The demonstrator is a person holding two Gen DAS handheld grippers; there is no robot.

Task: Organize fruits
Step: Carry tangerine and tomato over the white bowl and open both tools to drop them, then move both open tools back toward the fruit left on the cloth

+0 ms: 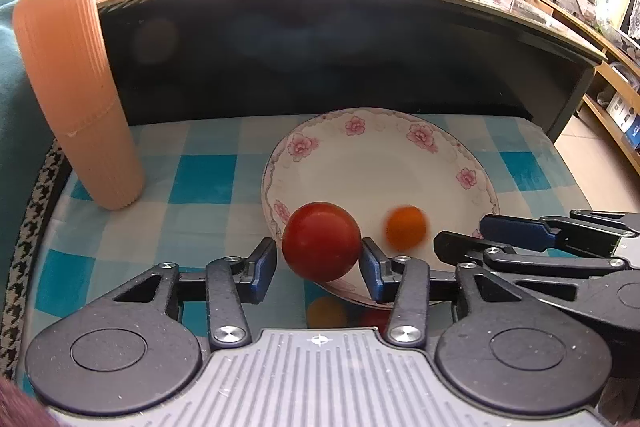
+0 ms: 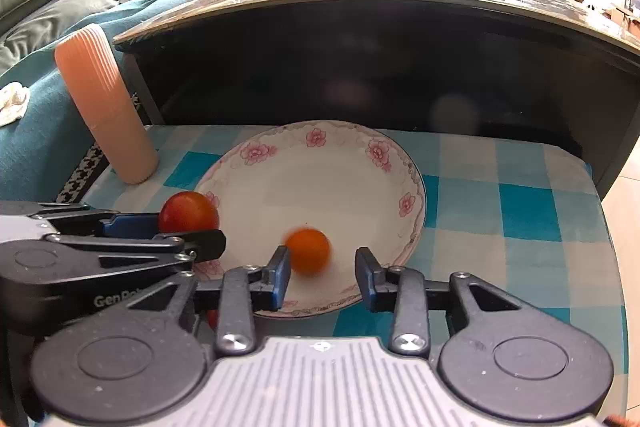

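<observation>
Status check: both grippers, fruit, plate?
Left gripper open around the red tomato. Right gripper open, orange fruit blurred over the floral plate. Nothing blocking.

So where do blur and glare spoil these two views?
Left wrist view: the orange fruit over the plate is motion-smeared, and window glare washes out the far tabletop. Right wrist view: the same fruit is smeared; window blown out; fisheye bends the table edge.

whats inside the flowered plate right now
One small orange fruit, motion-blurred, sits in the flowered plate. A red tomato hangs over its near rim. The near edge is hidden by both grippers.
</observation>
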